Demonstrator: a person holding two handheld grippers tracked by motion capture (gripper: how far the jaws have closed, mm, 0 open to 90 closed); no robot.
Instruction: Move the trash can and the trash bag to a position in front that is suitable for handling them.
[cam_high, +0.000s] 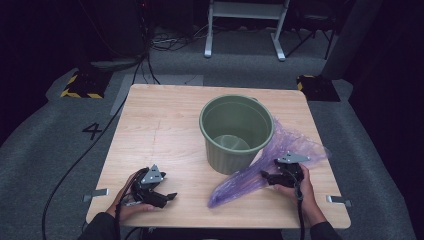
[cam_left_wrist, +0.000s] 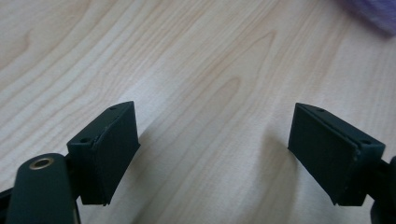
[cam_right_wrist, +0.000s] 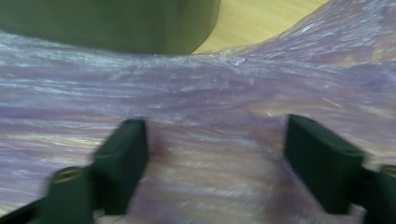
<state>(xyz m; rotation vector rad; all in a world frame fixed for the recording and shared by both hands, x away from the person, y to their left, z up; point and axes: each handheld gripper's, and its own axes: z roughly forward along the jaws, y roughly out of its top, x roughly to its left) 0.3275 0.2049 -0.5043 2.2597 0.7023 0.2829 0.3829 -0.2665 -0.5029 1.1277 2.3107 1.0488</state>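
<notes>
High view: green bucket (cam_high: 236, 131) upright at centre of wooden table (cam_high: 160, 130); purple plastic bag (cam_high: 250, 177) flat on the table, touching the bucket's right side and running toward the near edge. Left gripper (cam_high: 169, 196) low over bare wood, near left. Right gripper (cam_high: 264, 174) over the bag. Floor marking reads "4" (cam_high: 92, 130) — no other legible writing.

Left gripper view: jaws wide apart, nothing between them; bare wood below.

Right gripper view: jaws spread wide over the bag's film — not closed on it; bucket wall behind.
</notes>
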